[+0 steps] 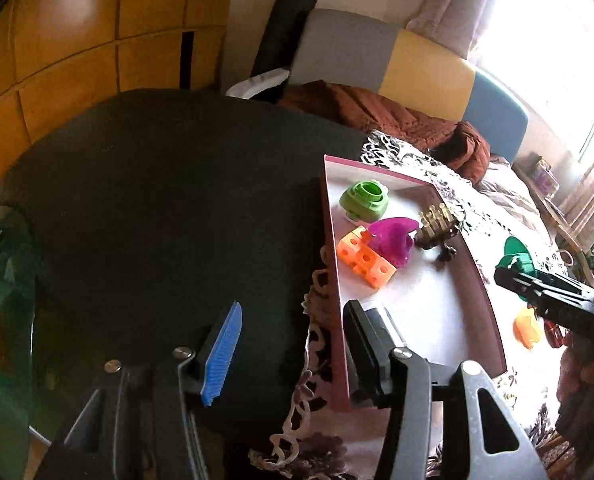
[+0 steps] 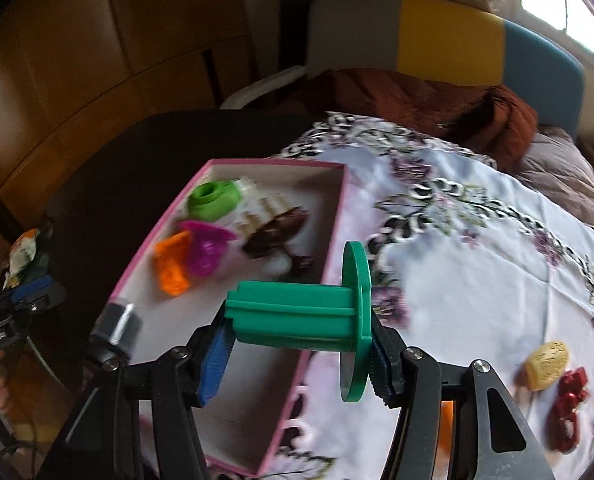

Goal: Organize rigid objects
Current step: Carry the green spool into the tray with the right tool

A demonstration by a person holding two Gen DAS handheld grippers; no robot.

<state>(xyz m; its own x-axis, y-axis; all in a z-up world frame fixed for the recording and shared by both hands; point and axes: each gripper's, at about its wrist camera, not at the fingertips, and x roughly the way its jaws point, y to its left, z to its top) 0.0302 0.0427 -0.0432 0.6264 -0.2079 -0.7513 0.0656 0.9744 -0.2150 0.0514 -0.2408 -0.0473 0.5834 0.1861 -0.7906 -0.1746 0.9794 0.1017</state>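
Right wrist view: your right gripper [image 2: 301, 356] clamps the green spool [image 2: 297, 316], lying crosswise, flange rightward, over the pink box's [image 2: 233, 360] near corner; your left gripper [image 1: 293, 344] is spread apart.

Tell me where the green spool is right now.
The green spool is clamped in the right gripper, held over the pink box's near right wall.
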